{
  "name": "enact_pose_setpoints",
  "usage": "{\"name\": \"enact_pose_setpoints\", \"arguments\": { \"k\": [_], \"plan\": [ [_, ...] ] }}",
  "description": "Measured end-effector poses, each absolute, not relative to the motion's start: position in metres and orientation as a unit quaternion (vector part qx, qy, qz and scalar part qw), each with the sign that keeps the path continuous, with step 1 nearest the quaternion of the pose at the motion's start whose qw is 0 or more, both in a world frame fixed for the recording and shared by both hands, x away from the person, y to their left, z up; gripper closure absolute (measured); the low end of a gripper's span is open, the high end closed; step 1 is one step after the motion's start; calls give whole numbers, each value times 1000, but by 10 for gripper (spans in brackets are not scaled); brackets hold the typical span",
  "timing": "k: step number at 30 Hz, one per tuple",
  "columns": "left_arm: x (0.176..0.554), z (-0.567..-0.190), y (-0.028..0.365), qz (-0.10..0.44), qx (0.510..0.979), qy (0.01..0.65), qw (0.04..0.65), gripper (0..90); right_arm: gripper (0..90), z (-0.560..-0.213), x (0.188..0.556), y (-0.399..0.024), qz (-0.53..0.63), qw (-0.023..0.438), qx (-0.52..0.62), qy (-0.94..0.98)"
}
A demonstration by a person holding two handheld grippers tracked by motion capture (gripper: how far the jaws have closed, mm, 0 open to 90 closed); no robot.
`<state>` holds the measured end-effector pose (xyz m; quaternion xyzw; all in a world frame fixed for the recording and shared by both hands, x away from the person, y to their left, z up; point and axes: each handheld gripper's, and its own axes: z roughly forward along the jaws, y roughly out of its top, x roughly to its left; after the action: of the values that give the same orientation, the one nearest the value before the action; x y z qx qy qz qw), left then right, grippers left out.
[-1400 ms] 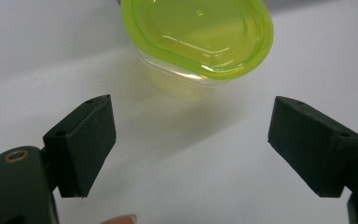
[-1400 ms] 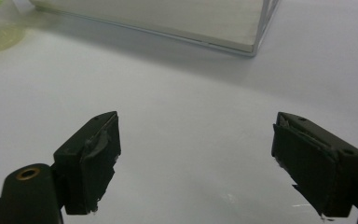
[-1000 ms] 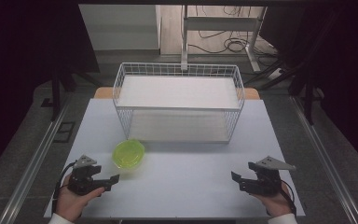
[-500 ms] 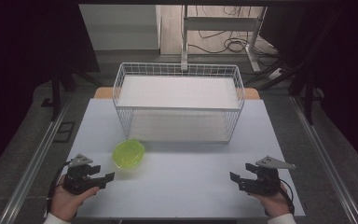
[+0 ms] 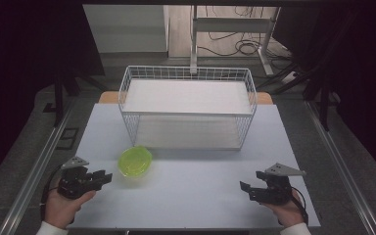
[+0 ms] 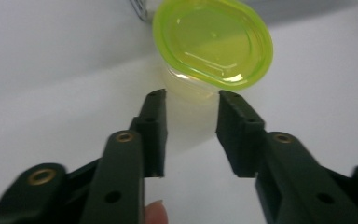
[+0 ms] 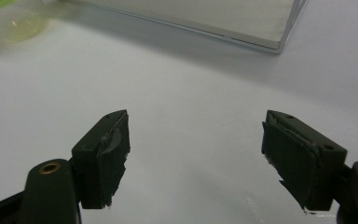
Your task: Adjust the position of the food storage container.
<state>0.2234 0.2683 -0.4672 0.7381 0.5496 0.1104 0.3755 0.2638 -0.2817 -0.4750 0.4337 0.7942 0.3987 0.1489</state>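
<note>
Left gripper [image 5: 103, 177] is sitting at the desk's [image 5: 196, 196] 7 o'clock corner, fingers [image 6: 154, 122] narrowed and having just been closing, nothing between them yet; the lime-green lidded container [image 5: 135, 161] is lying just ahead at its 1 o'clock in the high view, apart from the tips. In the left gripper view the container [image 6: 213, 43] is sitting at 12 o'clock just beyond the finger gap; its oval lid is running long axis roughly 10-to-4 there, and looking wider than the current gap, so I'd judge a reopen is needed before closing in. Right gripper [image 5: 245, 188] is idling at 5 o'clock, fingers [image 7: 103, 156] spread wide and empty, well apart from the container; left is clearly nearer. White wire basket [image 5: 188, 73] is standing behind at 12 o'clock. No brand, label or readable writing is showing.
</note>
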Motion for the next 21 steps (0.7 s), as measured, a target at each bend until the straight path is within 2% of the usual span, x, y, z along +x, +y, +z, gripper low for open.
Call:
{"name": "enact_pose_setpoints", "arguments": {
  "k": [3,5,16,21],
  "plan": [
    [228,-464,271,109,743,551,365,801,232,-477,263,-282,390,153,435,797],
    [229,-462,271,113,744,551,360,834,232,-478,263,-282,386,154,434,799],
    [255,-461,276,112,738,559,362,897,232,-479,260,-280,382,154,433,802],
    [278,-462,271,134,741,567,333,898,232,-481,259,-277,373,154,425,810]
  ]
}}
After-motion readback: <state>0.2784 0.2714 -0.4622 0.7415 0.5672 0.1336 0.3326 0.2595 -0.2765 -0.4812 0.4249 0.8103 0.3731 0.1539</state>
